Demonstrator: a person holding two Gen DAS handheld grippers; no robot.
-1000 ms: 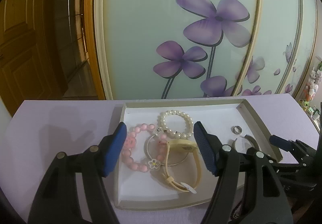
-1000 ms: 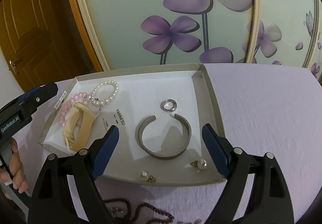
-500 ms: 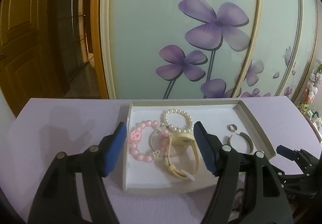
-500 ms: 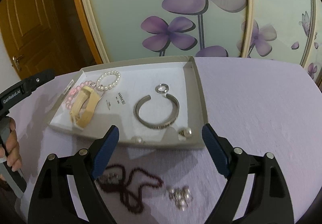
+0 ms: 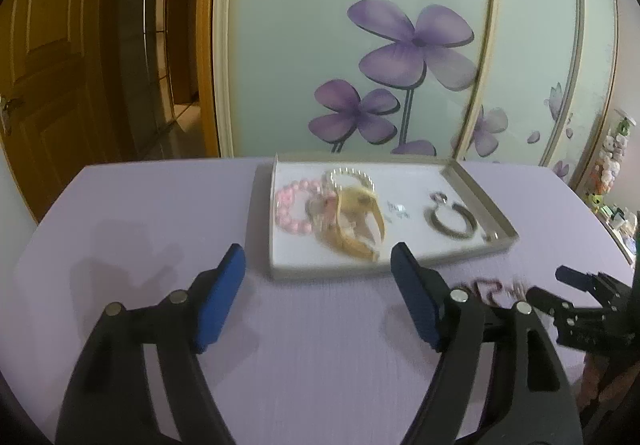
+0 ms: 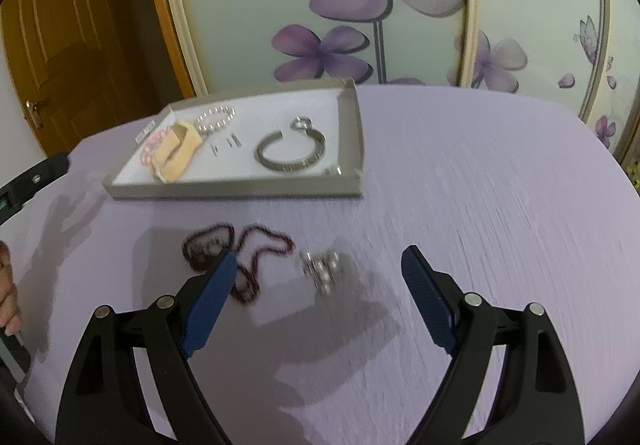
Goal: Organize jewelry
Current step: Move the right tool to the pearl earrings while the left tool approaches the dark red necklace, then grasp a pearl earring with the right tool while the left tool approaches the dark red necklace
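Only R wrist view shows pearl cluster [image 6: 323, 272] by dark necklace [image 6: 240, 257]

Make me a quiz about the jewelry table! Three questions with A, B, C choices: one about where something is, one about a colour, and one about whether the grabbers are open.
1. Where does the dark beaded necklace lie?
A. In the tray
B. On the purple table, outside the tray
C. Hanging on the door

2. What colour is the round-bead bracelet at the tray's left end?
A. Pink
B. Green
C. Black

3. How does the right hand-held gripper stand?
A. Shut on the necklace
B. Shut on the tray
C. Open, holding nothing

Answers:
1. B: it rests on the table in front of the tray.
2. A: its beads are pink.
3. C: its blue fingers stand wide apart over the table, gripping nothing.
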